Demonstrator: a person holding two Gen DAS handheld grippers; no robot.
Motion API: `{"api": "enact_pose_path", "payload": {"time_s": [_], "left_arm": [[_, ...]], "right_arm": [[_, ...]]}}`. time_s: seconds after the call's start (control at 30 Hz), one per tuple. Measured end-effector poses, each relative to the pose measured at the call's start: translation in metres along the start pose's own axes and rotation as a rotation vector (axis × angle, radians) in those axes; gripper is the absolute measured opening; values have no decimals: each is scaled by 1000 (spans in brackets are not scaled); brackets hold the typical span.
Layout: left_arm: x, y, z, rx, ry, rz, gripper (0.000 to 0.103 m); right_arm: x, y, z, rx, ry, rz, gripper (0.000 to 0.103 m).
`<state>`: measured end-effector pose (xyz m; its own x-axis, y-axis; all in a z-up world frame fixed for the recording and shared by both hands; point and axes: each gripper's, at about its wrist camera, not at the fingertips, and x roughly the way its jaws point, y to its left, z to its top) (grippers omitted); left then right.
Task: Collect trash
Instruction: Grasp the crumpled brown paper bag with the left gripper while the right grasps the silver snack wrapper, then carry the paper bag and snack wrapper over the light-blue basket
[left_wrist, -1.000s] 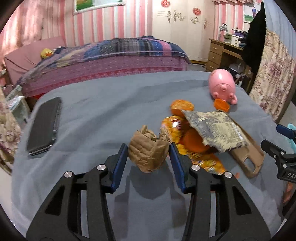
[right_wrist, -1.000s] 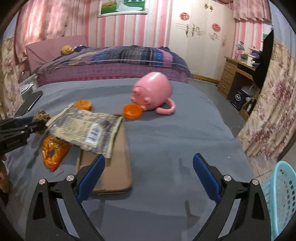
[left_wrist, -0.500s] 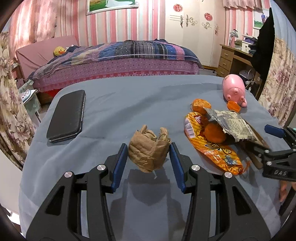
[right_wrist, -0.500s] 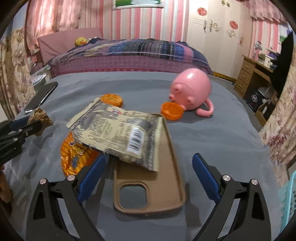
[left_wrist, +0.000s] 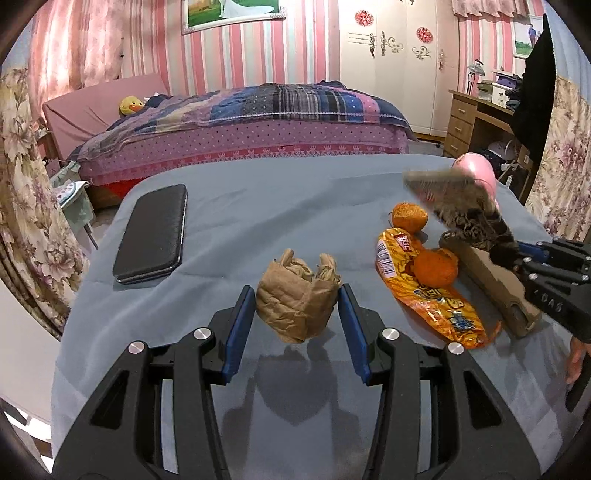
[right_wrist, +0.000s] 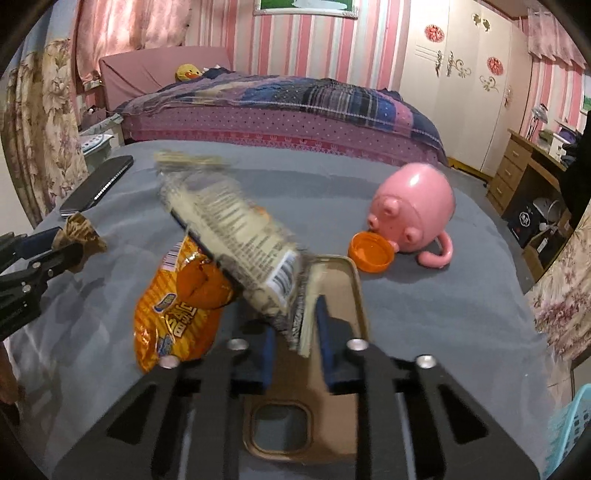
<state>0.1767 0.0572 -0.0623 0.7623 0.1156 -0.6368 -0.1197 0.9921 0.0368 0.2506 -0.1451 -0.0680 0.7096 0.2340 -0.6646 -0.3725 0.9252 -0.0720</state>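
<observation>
Your left gripper — clamped on a crumpled brown paper wad, held clear above the grey cloth.

Your right gripper — pinched tight on the near edge of a grey printed wrapper, which slants up and away to its left, blurred.

Under and left of the right gripper's fingers: an orange snack bag with a piece of orange peel on it. Directly beneath the fingers: a tan phone case, flat on the cloth.

Ahead and to the right: a pink pig-shaped cup on its side, an orange lid touching its snout.

Far left of your left gripper: a black phone.

Lower right edge of the right view: a teal basket.
</observation>
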Motion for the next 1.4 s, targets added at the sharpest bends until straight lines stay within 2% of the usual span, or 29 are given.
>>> {"api": "enact_pose_path", "payload": {"time_s": [0.23, 0.47, 0.63, 0.93, 1.4], "left_arm": [[-27, -6, 6, -30, -33, -9, 45], [-50, -25, 5, -30, -59, -38, 45], [-63, -51, -3, -38, -60, -94, 45], [-77, -112, -12, 22, -57, -162, 45], [-99, -193, 4, 104, -101, -262, 45]], "right_arm": [[-43, -18, -3, -4, -33, -42, 15], [-95, -54, -22, 21, -46, -115, 15], [-118, -82, -43, 30, -37, -165, 15], [-151, -137, -76, 116, -21, -243, 15], [-188, -235, -126, 249, -18, -388, 15]]}}
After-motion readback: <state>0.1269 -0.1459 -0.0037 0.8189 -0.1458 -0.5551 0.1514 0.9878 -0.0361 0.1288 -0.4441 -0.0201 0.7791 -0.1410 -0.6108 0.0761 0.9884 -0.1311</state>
